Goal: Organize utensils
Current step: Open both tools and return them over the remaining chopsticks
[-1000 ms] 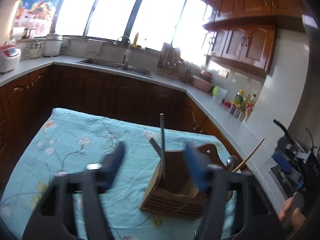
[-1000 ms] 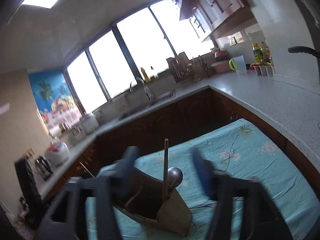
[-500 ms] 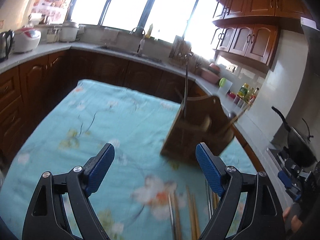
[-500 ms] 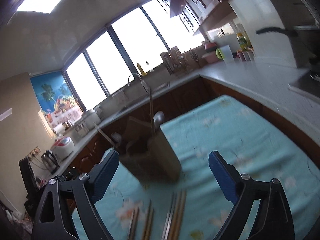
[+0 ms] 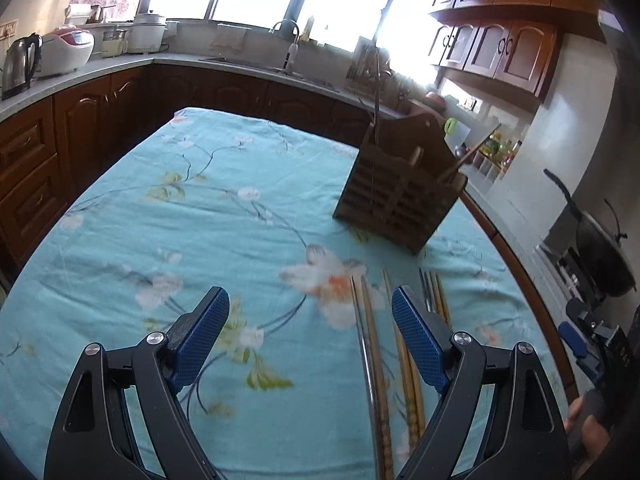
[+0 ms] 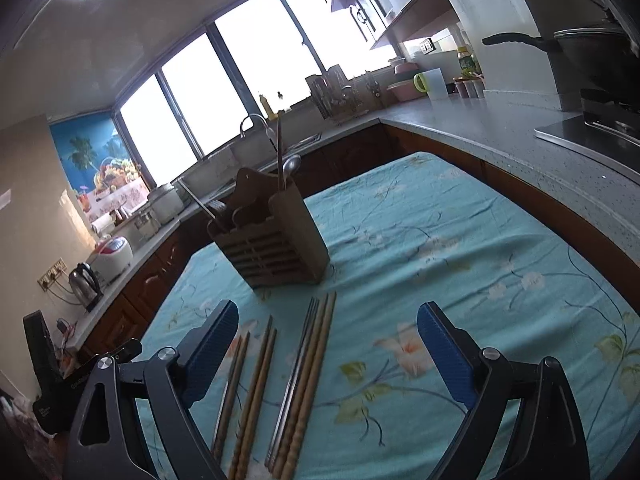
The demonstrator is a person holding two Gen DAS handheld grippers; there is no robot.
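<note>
A brown wooden utensil holder (image 5: 398, 196) stands on the teal floral tablecloth (image 5: 200, 216); it also shows in the right wrist view (image 6: 276, 236). It holds a spoon (image 6: 290, 166) and a few upright sticks. Several chopsticks, wooden and metal, lie side by side in front of it (image 5: 378, 364) (image 6: 304, 376). My left gripper (image 5: 310, 332) is open and empty, above the cloth just left of the chopsticks. My right gripper (image 6: 328, 348) is open and empty, hovering over the chopsticks.
Wooden cabinets and a grey counter (image 6: 500, 136) run around the table. A sink with tap (image 5: 288, 44), kettle (image 5: 18, 66), rice cooker (image 5: 66, 50) and a wok on the stove (image 5: 600, 252) stand on the counter.
Both grippers have pulled back and tilted down from the holder. The holder now sits farther away, and the chopsticks on the cloth have come into view.
</note>
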